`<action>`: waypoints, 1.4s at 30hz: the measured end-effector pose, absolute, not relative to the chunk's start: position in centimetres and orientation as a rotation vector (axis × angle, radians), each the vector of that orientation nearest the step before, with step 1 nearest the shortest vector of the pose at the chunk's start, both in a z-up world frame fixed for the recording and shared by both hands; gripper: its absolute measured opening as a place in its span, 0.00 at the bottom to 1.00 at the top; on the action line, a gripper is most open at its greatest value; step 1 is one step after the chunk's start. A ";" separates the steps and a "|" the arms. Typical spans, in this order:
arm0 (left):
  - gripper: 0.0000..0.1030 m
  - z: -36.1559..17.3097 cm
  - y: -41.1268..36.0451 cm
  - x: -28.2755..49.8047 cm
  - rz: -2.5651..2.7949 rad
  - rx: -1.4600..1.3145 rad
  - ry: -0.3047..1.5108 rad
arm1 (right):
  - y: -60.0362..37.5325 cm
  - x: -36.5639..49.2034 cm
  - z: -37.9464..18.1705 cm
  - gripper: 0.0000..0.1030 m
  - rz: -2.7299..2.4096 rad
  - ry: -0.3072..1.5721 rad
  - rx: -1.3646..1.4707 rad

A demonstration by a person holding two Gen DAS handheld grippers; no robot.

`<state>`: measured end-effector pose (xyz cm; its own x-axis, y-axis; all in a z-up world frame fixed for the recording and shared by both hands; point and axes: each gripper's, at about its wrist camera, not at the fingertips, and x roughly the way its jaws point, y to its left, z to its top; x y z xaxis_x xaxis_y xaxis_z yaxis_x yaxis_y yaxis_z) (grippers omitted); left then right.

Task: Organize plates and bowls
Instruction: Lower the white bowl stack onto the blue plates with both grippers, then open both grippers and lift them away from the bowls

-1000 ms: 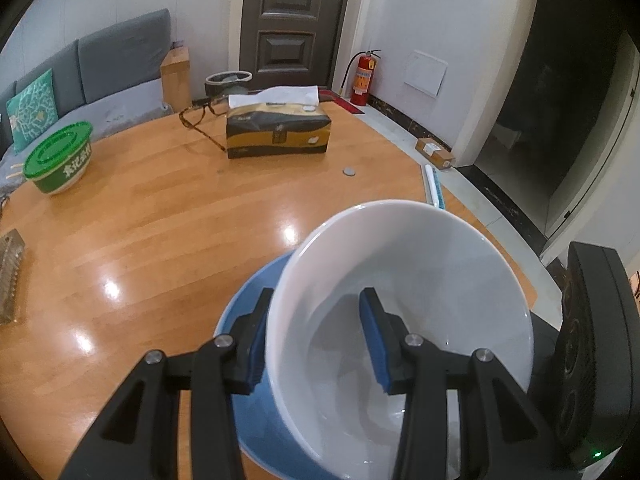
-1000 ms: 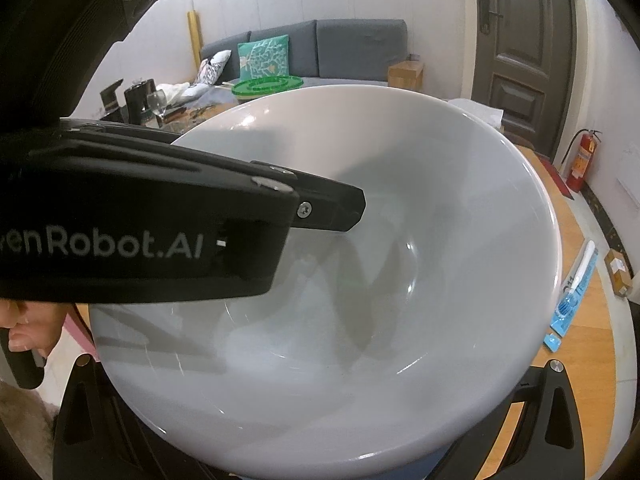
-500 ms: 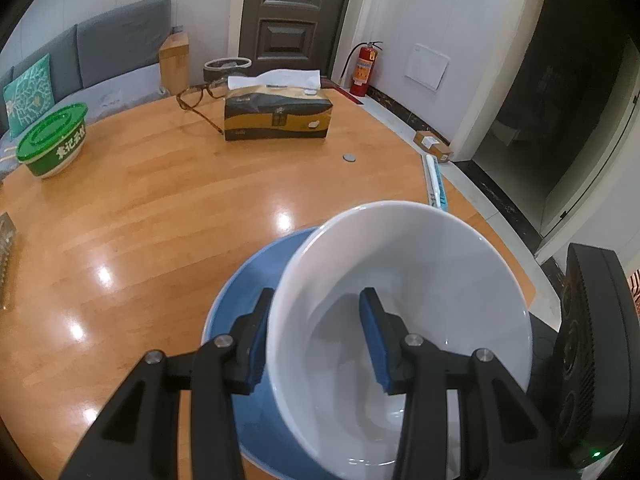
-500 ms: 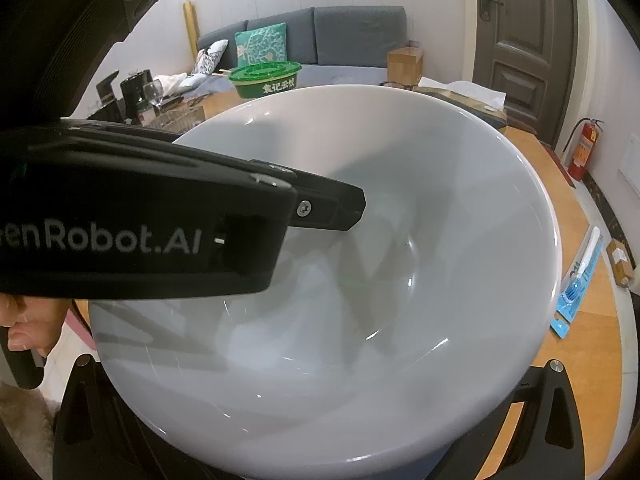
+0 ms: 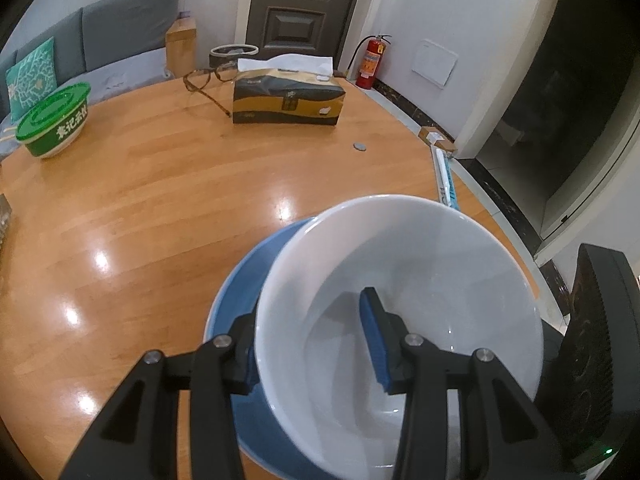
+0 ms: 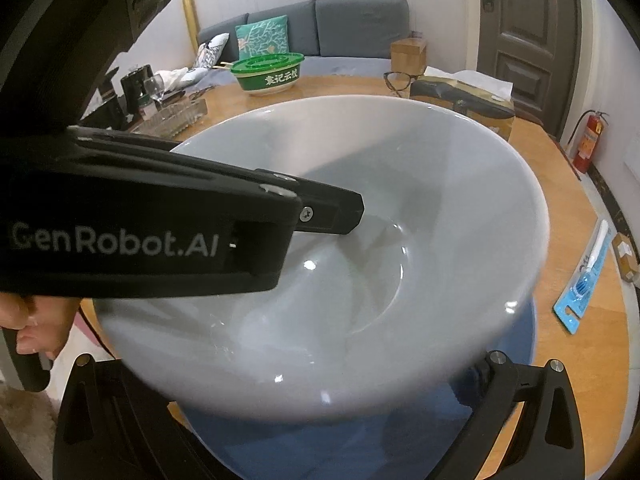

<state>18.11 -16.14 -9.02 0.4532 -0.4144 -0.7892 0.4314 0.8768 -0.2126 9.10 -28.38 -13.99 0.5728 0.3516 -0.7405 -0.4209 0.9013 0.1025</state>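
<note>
Left wrist view: the round white ceramic bowl is pinched at its rim by the left gripper jaws, above the blue plate; right jaws' state cannot be told.

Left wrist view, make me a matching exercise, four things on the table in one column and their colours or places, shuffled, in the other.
Things:
1. bowl
2. plate
3. tissue box
4. lidded tub

Descriptions:
A. green, far left of the table
B. white, rim between the left gripper's fingers
C. black and gold, glasses beside it
D. blue, under the bowl

Pairs: 1-B, 2-D, 3-C, 4-A
</note>
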 end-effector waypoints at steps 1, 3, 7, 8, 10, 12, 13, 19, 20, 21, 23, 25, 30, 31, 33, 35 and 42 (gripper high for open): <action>0.37 -9.0 -16.1 18.1 -0.522 0.019 0.969 | -28.4 9.1 -14.0 0.97 0.453 0.847 -0.088; 0.38 -9.0 -16.2 18.1 -0.518 0.018 0.968 | -28.4 9.2 -14.1 0.97 0.454 0.846 -0.086; 0.38 -9.1 -16.1 18.1 -0.522 0.014 0.970 | -28.3 9.1 -14.2 0.97 0.454 0.840 -0.081; 0.38 -9.1 -16.0 18.2 -0.525 0.011 0.970 | -28.4 9.1 -14.3 0.97 0.455 0.839 -0.080; 0.38 -9.1 -16.0 18.3 -0.527 0.003 0.973 | -28.5 9.1 -14.3 0.98 0.456 0.838 -0.079; 0.38 -9.1 -15.9 18.2 -0.527 0.000 0.973 | -28.5 9.0 -14.3 0.98 0.451 0.838 -0.082; 0.38 -9.1 -15.9 18.2 -0.527 0.000 0.974 | -28.4 9.0 -14.4 0.97 0.446 0.837 -0.088; 0.42 -9.1 -15.8 18.1 -0.531 -0.005 0.983 | -28.6 9.0 -14.4 0.97 0.444 0.831 -0.089; 0.42 -9.1 -15.8 18.1 -0.530 -0.005 0.984 | -28.6 9.0 -14.4 0.97 0.445 0.830 -0.086; 0.44 -9.1 -15.8 18.1 -0.529 -0.003 0.984 | -28.6 9.0 -14.4 0.97 0.445 0.830 -0.088; 0.46 -9.1 -15.9 18.1 -0.529 -0.002 0.984 | -28.6 9.0 -14.4 0.97 0.442 0.831 -0.092; 0.49 -9.1 -15.9 18.1 -0.528 -0.002 0.985 | -28.7 9.0 -14.4 0.97 0.443 0.830 -0.089; 0.59 -8.9 -15.7 18.0 -0.511 0.001 0.975 | -28.9 8.8 -14.2 0.97 0.443 0.822 -0.083; 0.64 -8.8 -15.6 17.9 -0.502 0.005 0.970 | -28.9 8.8 -14.1 0.97 0.443 0.819 -0.084; 0.69 -8.5 -15.4 17.7 -0.481 0.016 0.956 | -29.0 8.7 -13.9 0.97 0.444 0.809 -0.083; 0.72 -8.0 -15.1 17.4 -0.455 0.026 0.934 | -29.0 8.4 -13.6 0.97 0.445 0.797 -0.091; 0.82 -5.4 -13.3 16.1 -0.370 0.052 0.809 | -29.0 7.3 -12.5 0.98 0.447 0.767 -0.134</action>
<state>16.11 -13.32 -5.36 0.6300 -0.3034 -0.7149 0.3428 0.9346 -0.0946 7.26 -29.02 -12.45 0.6320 0.3410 -0.6960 -0.4373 0.8983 0.0430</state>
